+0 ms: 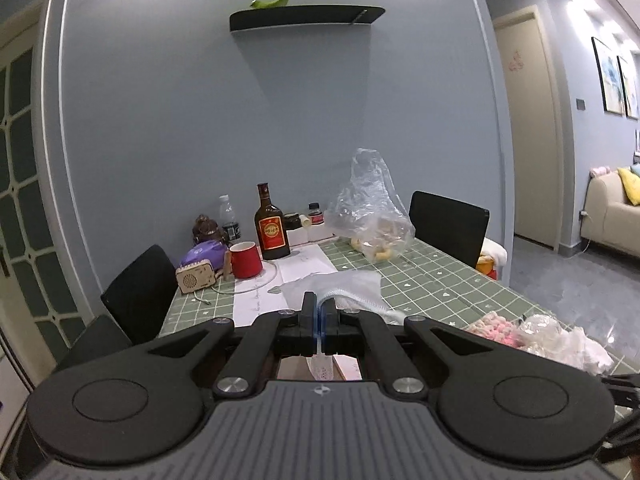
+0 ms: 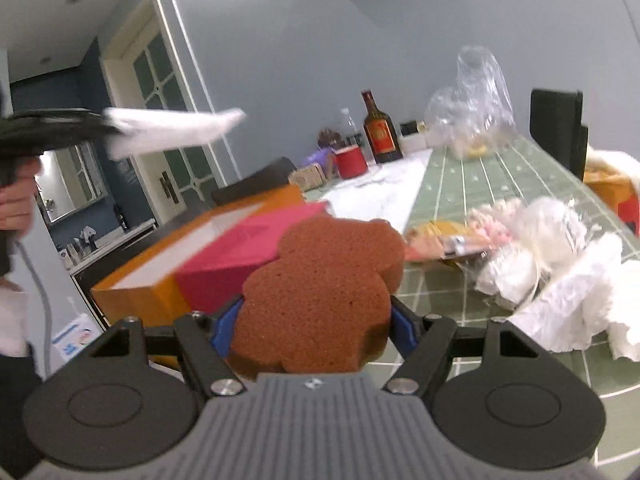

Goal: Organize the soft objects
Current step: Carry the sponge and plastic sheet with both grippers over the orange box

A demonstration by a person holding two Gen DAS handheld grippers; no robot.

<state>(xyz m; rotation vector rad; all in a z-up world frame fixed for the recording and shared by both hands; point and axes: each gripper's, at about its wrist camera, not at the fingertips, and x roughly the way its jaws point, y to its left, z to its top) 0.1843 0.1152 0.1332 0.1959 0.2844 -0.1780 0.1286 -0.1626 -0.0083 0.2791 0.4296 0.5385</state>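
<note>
In the right wrist view, my right gripper (image 2: 316, 316) is shut on a brown, lobed sponge (image 2: 320, 276), its blue pads (image 2: 224, 322) pressing both sides. It is held above the table's near edge. My left gripper (image 1: 319, 304) is shut on a white ribbed cloth (image 1: 344, 284) that fans out ahead of its fingers. The right wrist view also shows the left gripper (image 2: 106, 128) raised at upper left, with the white cloth (image 2: 176, 128) sticking out sideways and a hand (image 2: 16, 196) on its grip.
An orange box (image 2: 132, 292) with a pink part (image 2: 248, 248) sits left of the sponge. A pile of white and pink soft things (image 2: 540, 248) lies on the green tiled table (image 2: 480, 184). Behind stand a plastic bag (image 1: 370, 208), bottle (image 1: 272, 228), red mug (image 1: 246, 260) and black chairs (image 1: 450, 224).
</note>
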